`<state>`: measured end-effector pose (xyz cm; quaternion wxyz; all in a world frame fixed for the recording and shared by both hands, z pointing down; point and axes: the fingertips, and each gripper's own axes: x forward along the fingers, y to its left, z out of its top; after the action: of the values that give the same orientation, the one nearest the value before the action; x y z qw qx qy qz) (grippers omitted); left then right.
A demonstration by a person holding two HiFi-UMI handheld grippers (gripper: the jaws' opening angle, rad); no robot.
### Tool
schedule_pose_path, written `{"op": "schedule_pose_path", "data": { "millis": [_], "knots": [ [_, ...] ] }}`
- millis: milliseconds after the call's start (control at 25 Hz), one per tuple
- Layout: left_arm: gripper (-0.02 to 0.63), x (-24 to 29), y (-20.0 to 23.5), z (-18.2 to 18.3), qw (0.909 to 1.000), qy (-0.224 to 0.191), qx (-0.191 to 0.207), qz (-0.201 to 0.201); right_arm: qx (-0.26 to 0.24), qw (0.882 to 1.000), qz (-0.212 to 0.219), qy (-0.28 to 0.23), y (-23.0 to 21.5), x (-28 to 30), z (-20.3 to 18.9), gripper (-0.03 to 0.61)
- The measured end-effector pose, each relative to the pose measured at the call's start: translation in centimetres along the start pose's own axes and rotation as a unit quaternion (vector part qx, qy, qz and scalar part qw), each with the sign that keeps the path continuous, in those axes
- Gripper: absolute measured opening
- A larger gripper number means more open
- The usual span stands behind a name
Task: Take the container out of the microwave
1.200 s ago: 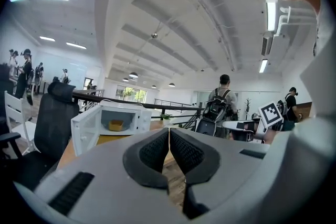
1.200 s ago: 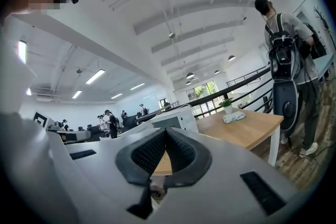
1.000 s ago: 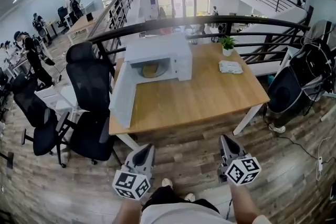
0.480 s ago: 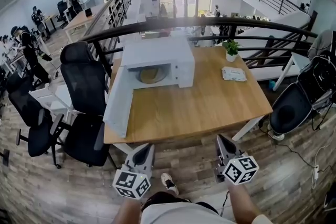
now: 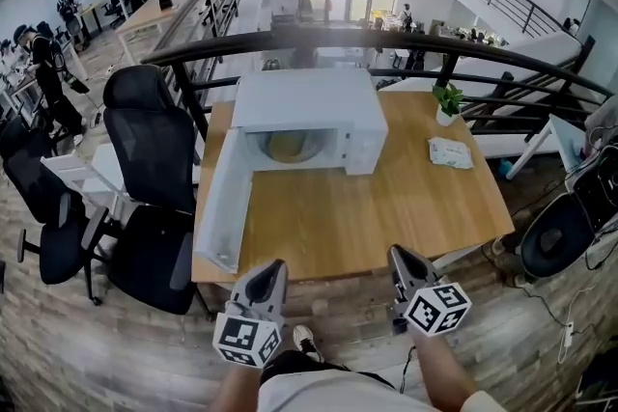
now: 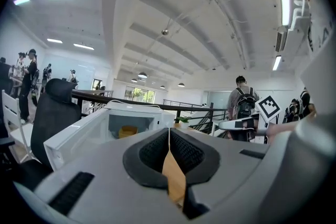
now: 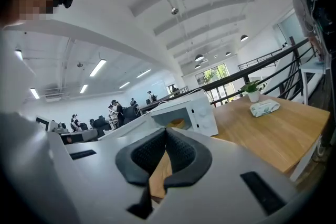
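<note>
The head camera looked steeply down from just off the near edge of the surface (image 5: 386, 207), taking in its whole top, the microwave (image 5: 307, 106) at the far left, and the left tongs (image 5: 273, 270) and right tongs (image 5: 398, 258) low in frame. Each tongs camera sat low and nearly level, well back, facing the microwave's open front. All three views shared the microwave.

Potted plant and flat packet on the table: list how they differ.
The potted plant stands upright, green leaves over a white pot; the flat packet lies flat and pale. The potted plant sits at the far edge of the table; the flat packet lies nearer the person. Both rest on that wooden table, right of the microwave, not touching.
</note>
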<state>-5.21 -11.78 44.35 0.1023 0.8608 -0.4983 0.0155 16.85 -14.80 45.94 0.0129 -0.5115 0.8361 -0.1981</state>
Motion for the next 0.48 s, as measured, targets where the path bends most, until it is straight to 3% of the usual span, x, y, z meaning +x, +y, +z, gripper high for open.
{"op": "schedule_pose_path", "data": {
  "millis": [320,480],
  "knots": [
    [0.036,3.6,5.9,0.7,0.9998,0.006,-0.018,-0.01,0.003,1.0,0.025,0.019,2.9,9.6,0.9,0.021],
    [0.035,4.7,7.2,1.0,0.9997,0.009,-0.022,-0.012,-0.037,0.998,0.036,0.035,3.2,13.1,0.3,0.021]
  ]
}}
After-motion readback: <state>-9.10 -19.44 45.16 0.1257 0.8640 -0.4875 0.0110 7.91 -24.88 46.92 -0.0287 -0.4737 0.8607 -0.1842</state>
